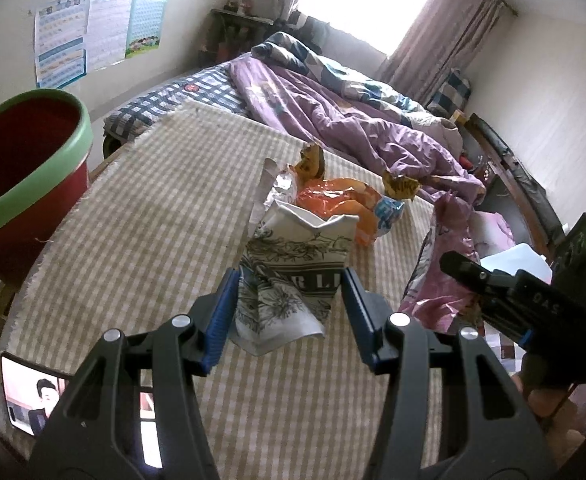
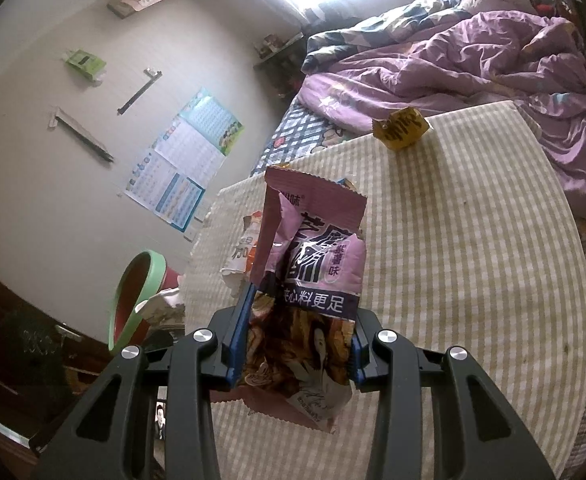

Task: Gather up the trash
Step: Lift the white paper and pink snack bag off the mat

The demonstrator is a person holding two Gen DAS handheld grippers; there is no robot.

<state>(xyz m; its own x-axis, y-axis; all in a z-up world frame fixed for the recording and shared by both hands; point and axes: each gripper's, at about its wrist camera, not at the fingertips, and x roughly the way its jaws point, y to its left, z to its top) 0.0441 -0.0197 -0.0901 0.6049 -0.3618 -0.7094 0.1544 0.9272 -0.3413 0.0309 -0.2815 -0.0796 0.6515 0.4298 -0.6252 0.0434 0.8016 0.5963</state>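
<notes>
My left gripper (image 1: 289,280) is shut on a crumpled white paper bag with a black floral print (image 1: 289,264), held just above the checkered table (image 1: 133,216). Behind it lie an orange snack wrapper (image 1: 333,200) and yellow wrappers (image 1: 401,186). My right gripper (image 2: 299,320) is shut on a pink-purple snack packet (image 2: 309,256), held upright over the table (image 2: 473,240); the packet also shows in the left wrist view (image 1: 445,264). A red bin with a green rim (image 1: 25,168) stands left of the table; it also shows in the right wrist view (image 2: 133,300).
A bed with a purple quilt (image 1: 333,112) lies beyond the table. A phone with a lit screen (image 1: 33,396) lies at the table's near left edge. Posters (image 1: 93,28) hang on the wall. A yellow wrapper (image 2: 401,128) sits at the table's far edge.
</notes>
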